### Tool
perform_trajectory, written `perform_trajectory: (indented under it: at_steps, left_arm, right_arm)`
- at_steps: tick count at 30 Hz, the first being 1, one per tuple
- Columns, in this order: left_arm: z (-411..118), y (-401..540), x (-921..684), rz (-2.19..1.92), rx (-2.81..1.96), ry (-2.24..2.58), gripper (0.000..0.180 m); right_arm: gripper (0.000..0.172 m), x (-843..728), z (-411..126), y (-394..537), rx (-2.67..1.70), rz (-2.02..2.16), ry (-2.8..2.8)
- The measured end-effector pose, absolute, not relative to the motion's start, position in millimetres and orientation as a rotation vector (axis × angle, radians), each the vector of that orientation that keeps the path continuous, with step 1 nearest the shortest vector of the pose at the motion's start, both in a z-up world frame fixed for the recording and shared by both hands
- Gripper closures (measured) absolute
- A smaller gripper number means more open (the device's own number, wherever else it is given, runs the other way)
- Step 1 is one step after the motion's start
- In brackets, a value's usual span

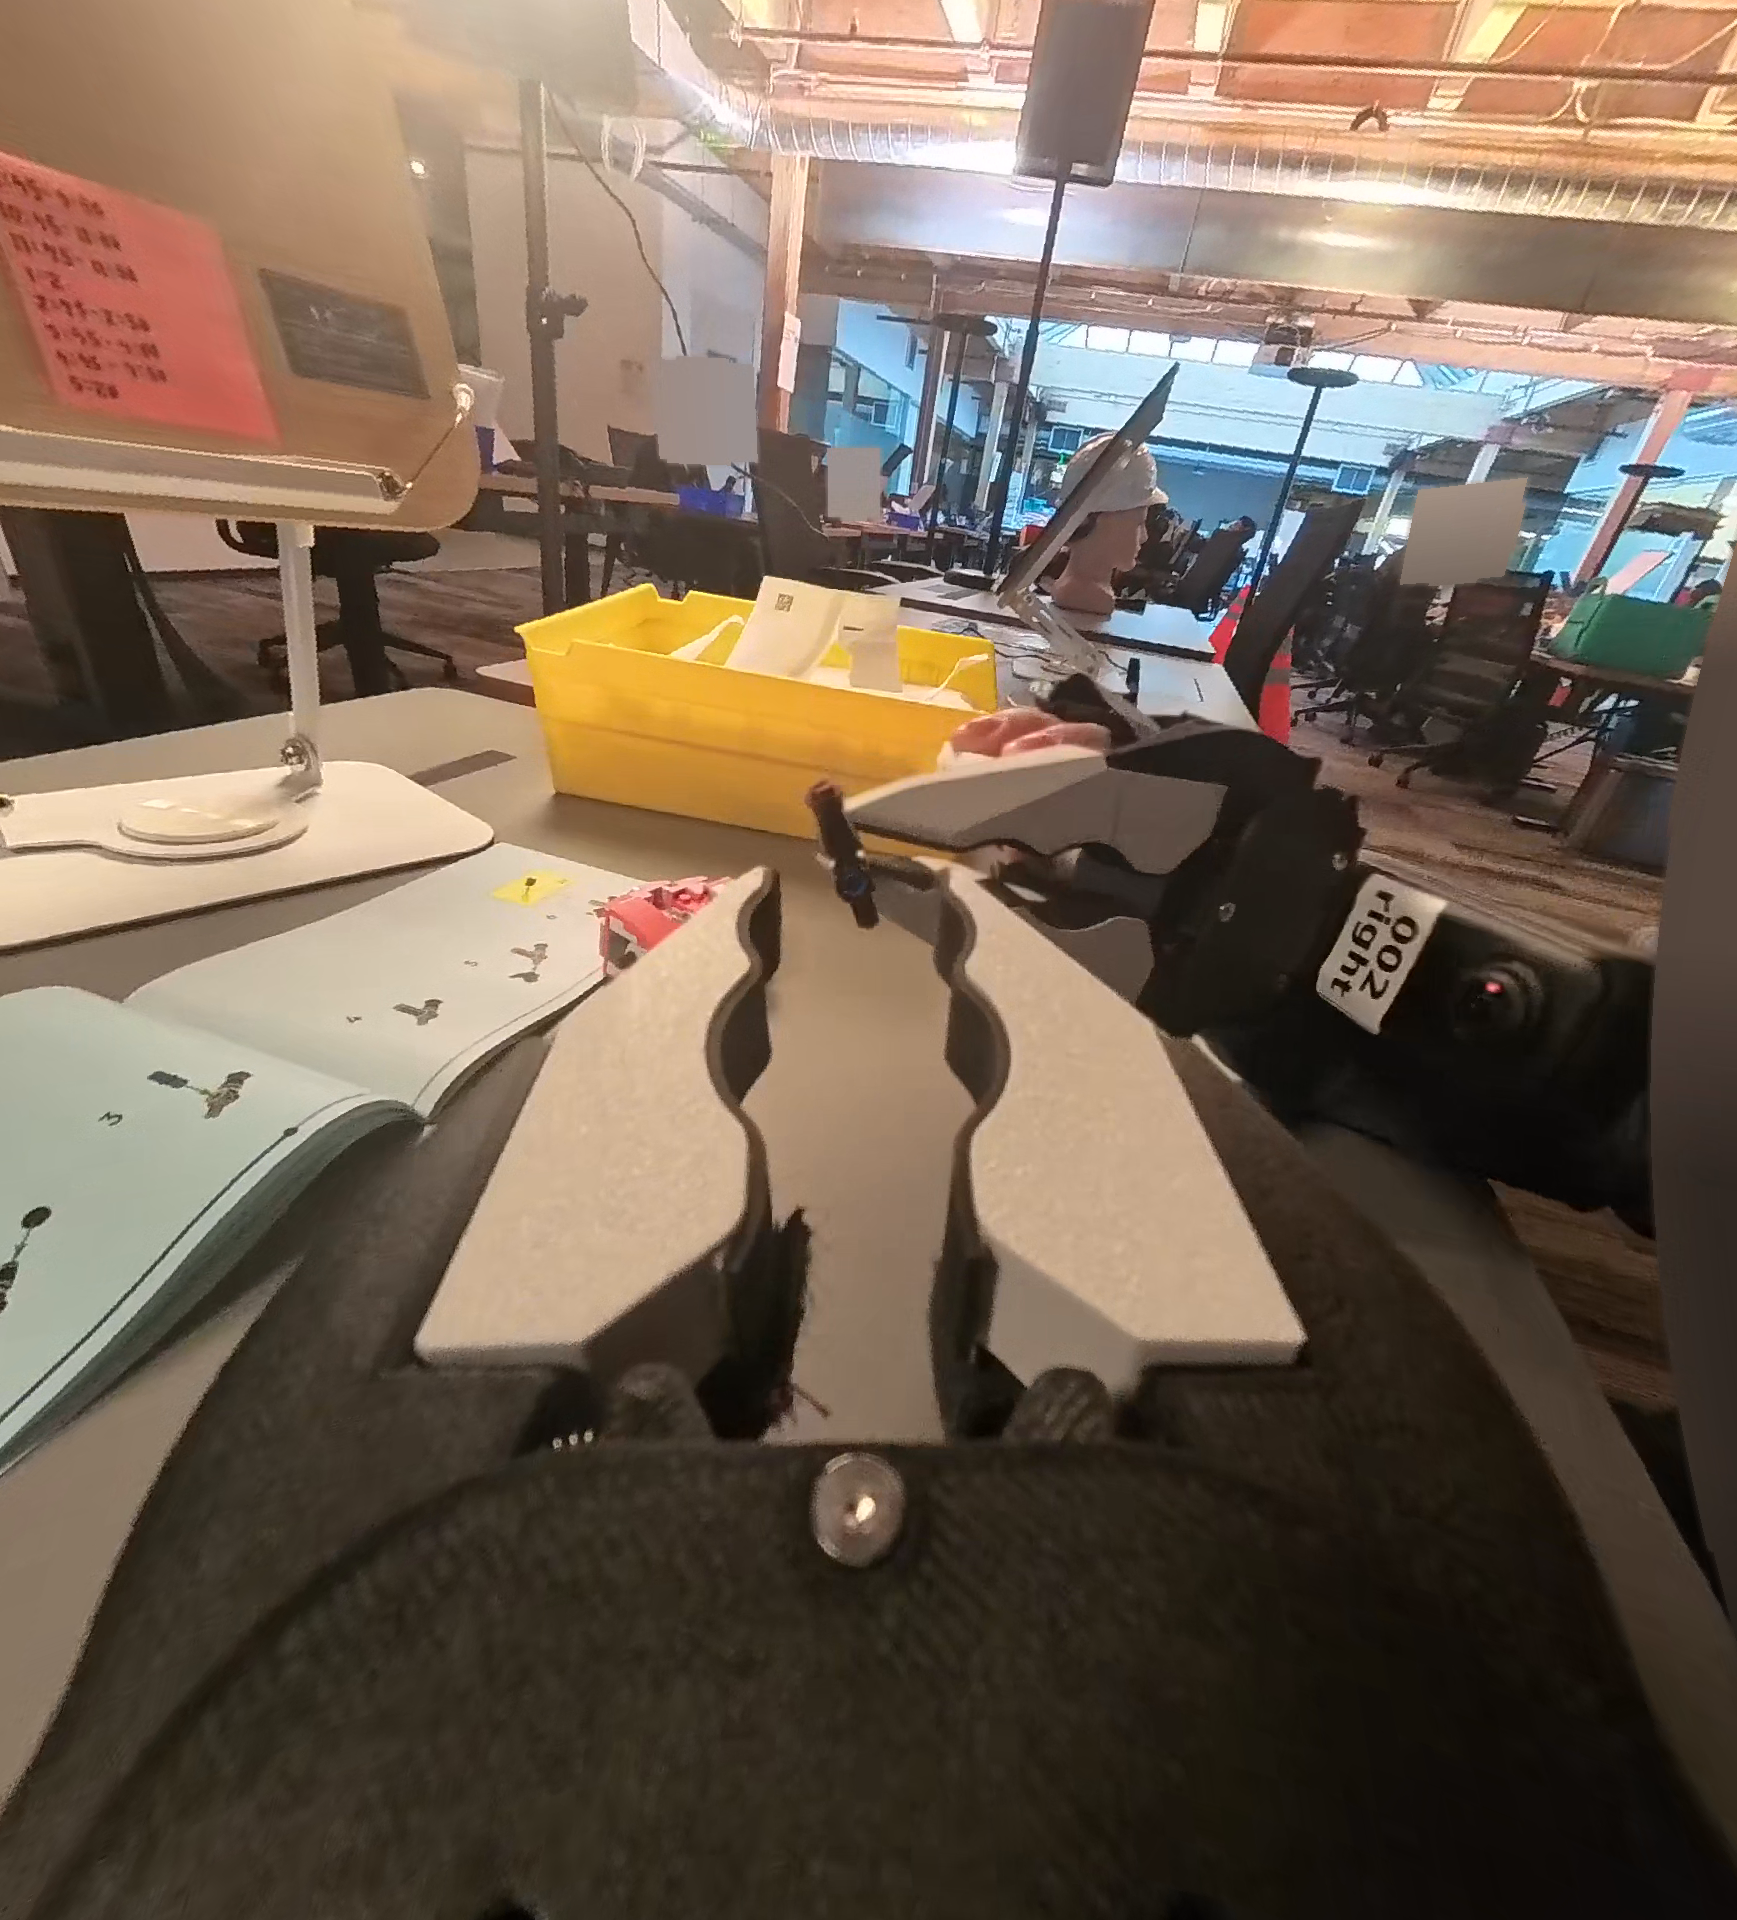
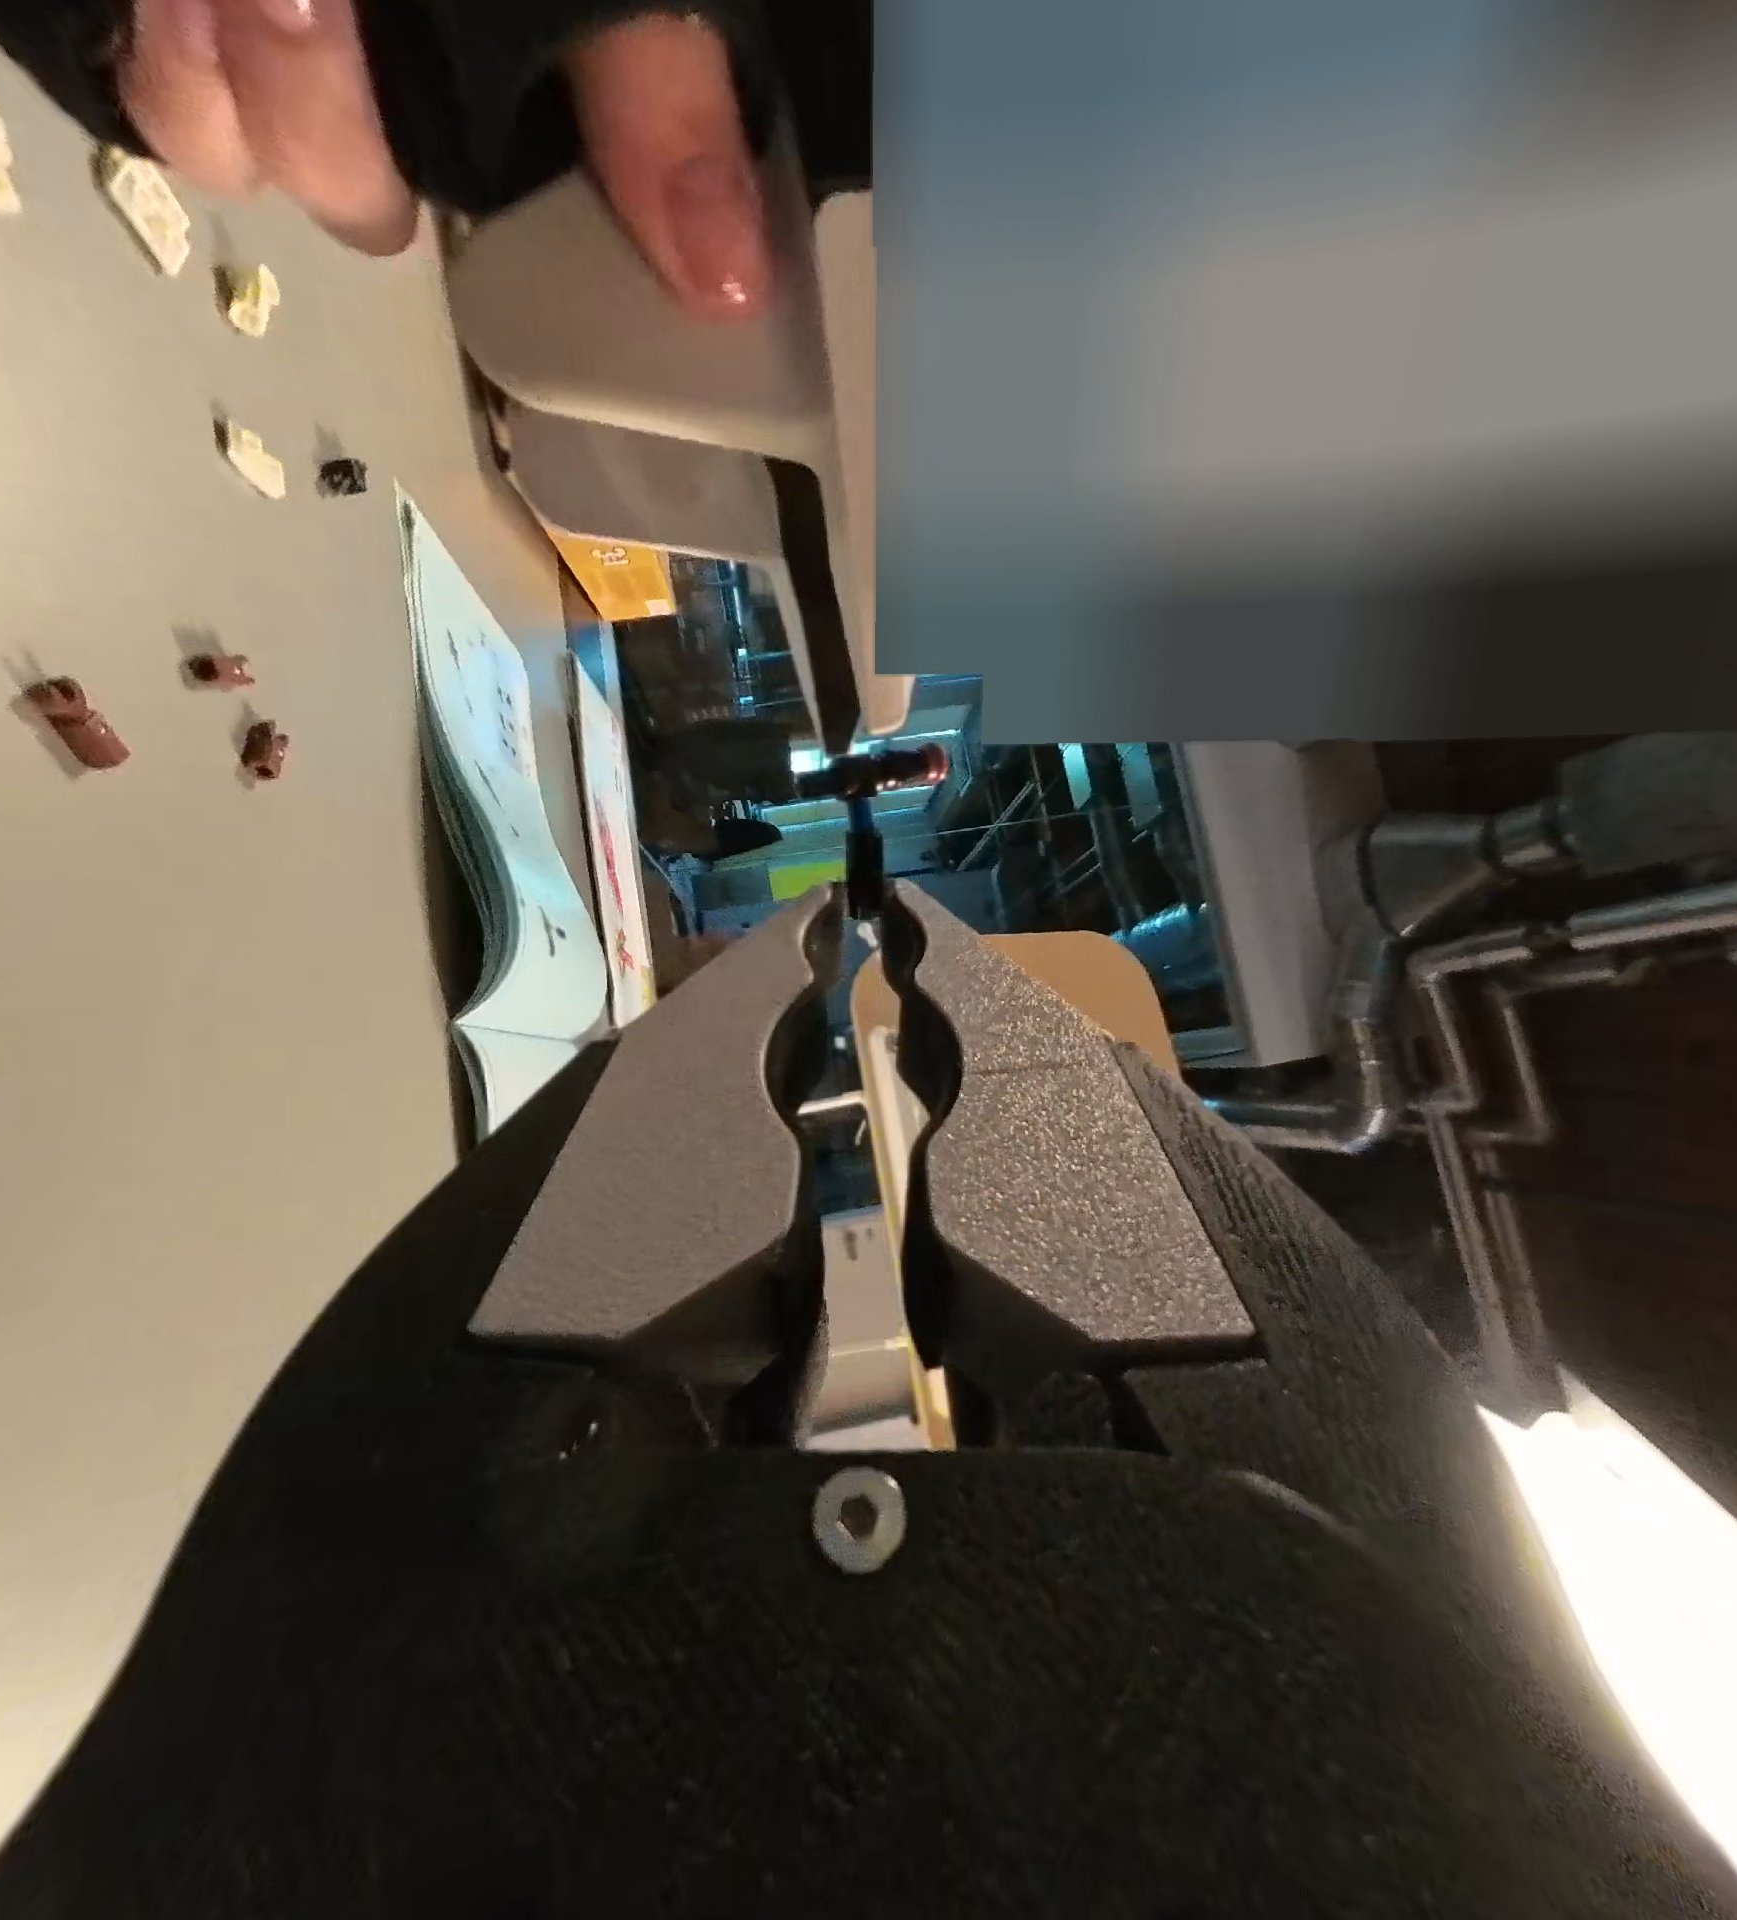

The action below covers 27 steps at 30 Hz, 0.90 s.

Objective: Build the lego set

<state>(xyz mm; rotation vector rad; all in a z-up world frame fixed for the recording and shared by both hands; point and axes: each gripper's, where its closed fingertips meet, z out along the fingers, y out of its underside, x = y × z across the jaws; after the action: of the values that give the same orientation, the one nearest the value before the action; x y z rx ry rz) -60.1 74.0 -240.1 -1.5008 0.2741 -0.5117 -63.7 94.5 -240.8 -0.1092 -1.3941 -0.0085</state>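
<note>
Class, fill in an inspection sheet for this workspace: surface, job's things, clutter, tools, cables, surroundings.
Surface: grey table.
Job's things: small black T-shaped assembly; open instruction booklet; red brick model on the booklet; loose brown pieces.
Clutter: yellow bin holding white bags; white stand base.
Tools: right tool shut on the T-shaped assembly; left tool open, assembly between its tips.
Cables: nothing seen on the table.
Surroundings: office desks and chairs.
</note>
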Motion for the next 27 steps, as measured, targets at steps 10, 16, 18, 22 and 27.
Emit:
perform_trajectory:
  at_steps: [10,16,18,22,27]
  left_arm:
    - [-250,77,-61,-0.585,-1.557,0.249,0.169]
    - [-251,79,-61,-0.606,-1.563,0.231,0.174]
    - [-253,81,-62,-0.594,-1.567,0.224,0.174]
    - [-254,81,-60,-0.608,-1.568,0.229,0.175]
    - [-258,83,-65,-0.597,-1.587,0.195,0.175]
  right_arm:
    - [0.167,-65,-252,89,-0.016,-0.089,-1.448]
    - [0.167,-66,-252,91,-0.034,-0.09,-1.445]
    - [0.167,-68,-255,93,-0.078,-0.054,-1.469]
    - [0.167,-69,-257,96,-0.092,-0.068,-1.483]
    - [0.168,-70,-258,97,-0.068,-0.119,-1.481]
